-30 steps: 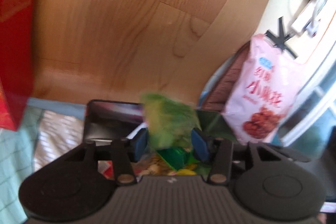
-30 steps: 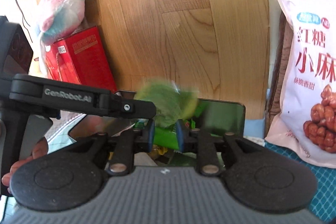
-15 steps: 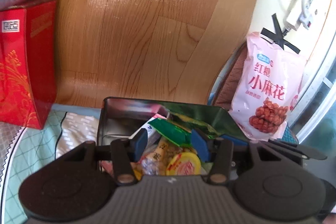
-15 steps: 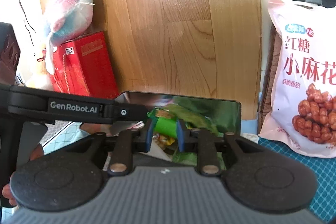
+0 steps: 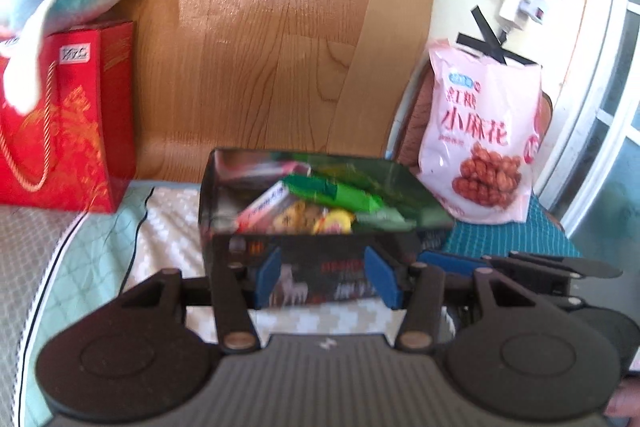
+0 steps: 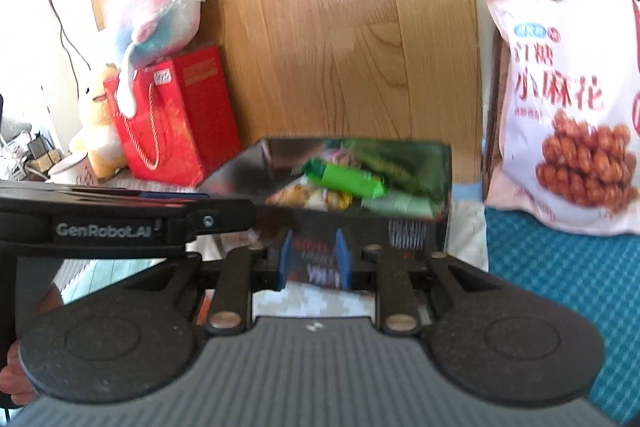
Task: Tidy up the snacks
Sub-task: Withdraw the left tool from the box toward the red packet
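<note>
Snack tin [image 5: 320, 263], rigid, sitting before the wooden board [image 5: 280, 27], holding light, crinkly, slippery packets including a green packet [image 5: 336, 191], best pinched mid-body; left tool [image 5: 326, 277] and right tool [image 6: 315, 259] both gaping, carrying nothing.

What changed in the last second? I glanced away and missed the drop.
Both grippers, left gripper and right gripper, let go of the green snack packet; it now lies in the black tin, and both have backed away empty. The pink snack bag and red gift bag stayed put.
</note>
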